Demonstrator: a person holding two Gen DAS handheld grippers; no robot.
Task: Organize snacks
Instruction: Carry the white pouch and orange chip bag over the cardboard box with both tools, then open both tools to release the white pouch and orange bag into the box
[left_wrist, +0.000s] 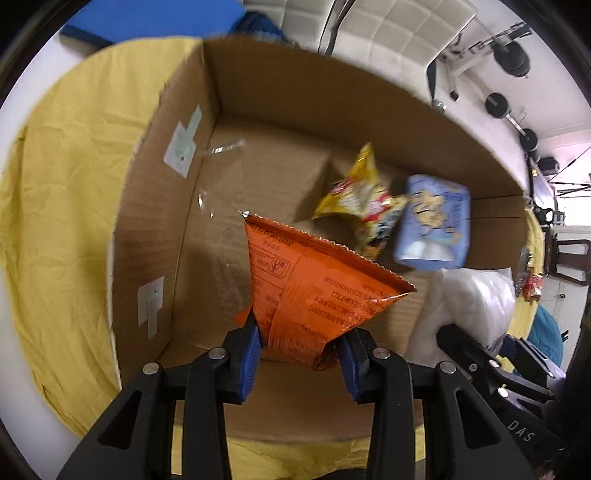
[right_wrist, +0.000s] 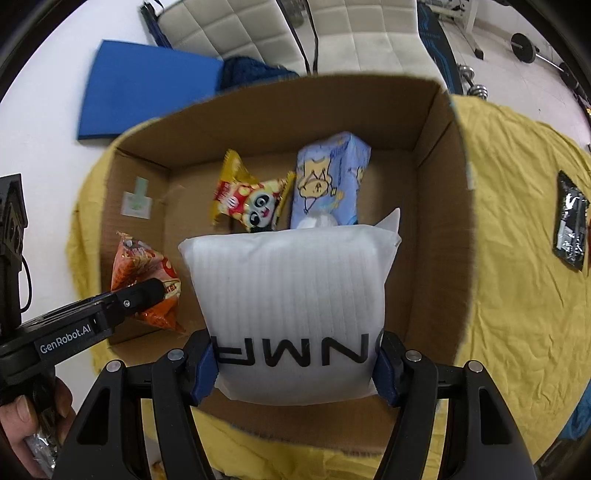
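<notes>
So I'm holding my left gripper (left_wrist: 297, 363) over the cardboard box (left_wrist: 280, 92) right now, and its blue pads are pinching the bottom corner of an orange snack bag (left_wrist: 314, 288), which is fanning out toward the middle of the left wrist view with its crimped edge pointing at the box floor. My right gripper (right_wrist: 295, 369) is clamping a puffy white foam-wrapped packet (right_wrist: 291, 295) with black letters on it, jaws sitting about halfway wide with the packet squeezed between the pads, filling the center of the right wrist view. Already lying in the box, toward the far wall, are a yellow panda snack bag (right_wrist: 247, 199) and a light blue pack (right_wrist: 328, 177) with a cartoon print, just beside each other, maybe touching, hard to tell with the blur. In the right view my left gripper is coming in from the lower left of the frame with the orange bag hanging inside the box's left half. The box is sitting on a yellow cloth (right_wrist: 517, 258), and a dark wrapper (right_wrist: 570, 221) is lying on that cloth at the right edge of the frame, well apart from the box. A blue mat (right_wrist: 147, 92) is lying on the floor at the upper left.
</notes>
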